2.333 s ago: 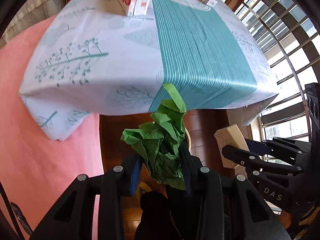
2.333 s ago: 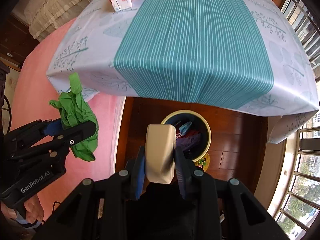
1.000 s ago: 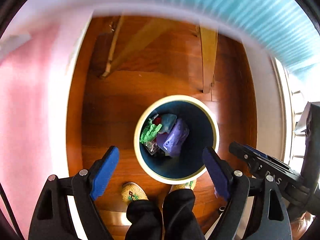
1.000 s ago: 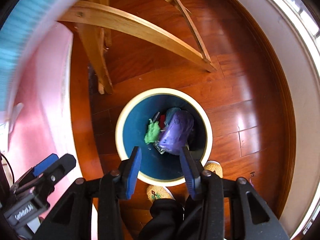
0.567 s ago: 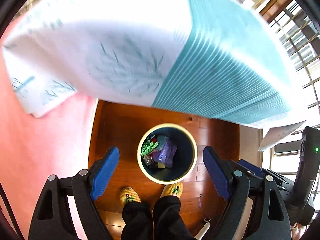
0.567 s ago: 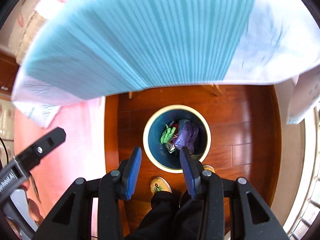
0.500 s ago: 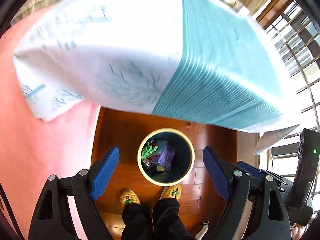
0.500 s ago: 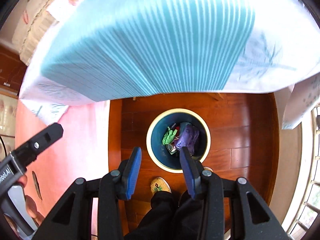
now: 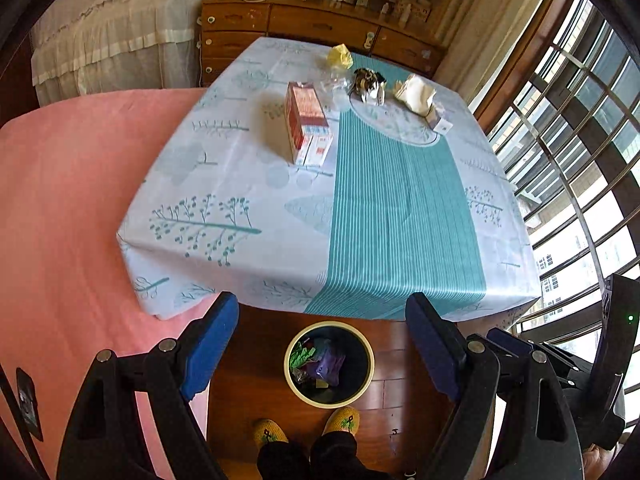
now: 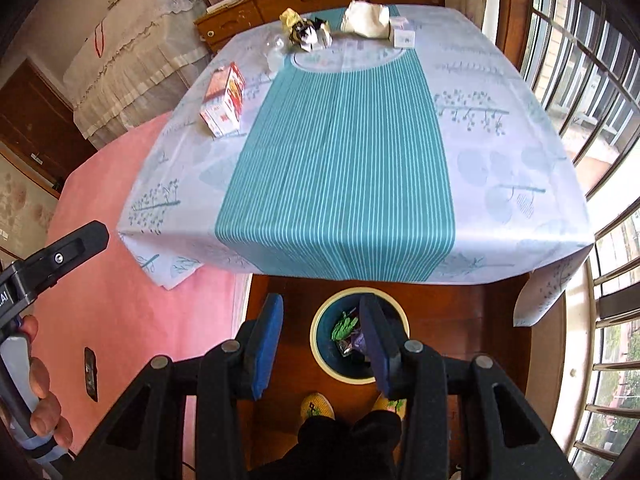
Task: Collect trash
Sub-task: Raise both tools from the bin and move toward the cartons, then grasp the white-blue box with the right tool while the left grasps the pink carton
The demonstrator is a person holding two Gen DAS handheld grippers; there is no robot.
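Beyond both sets of jaws, up the tabletop (image 9: 380, 200), lies the remaining trash: a red carton (image 9: 306, 124), long axis pointing away, nearer the left gripper (image 9: 320, 352), whose jaws gape wide and empty. Right gripper (image 10: 322, 344) stands half open, empty, above the bin (image 10: 396, 368).

Bright daylight from the windows (image 9: 580, 128), sharp focus, strong fisheye bending at edges

One red-and-white carton (image 9: 306, 126) lies near the table's left edge. Along its far edge: one yellow paper wad (image 9: 340, 56), one dark crumpled wrapper (image 9: 368, 84), one cream bag (image 9: 414, 94), one small white box (image 9: 440, 122). One bin (image 9: 294, 386) on the floor.
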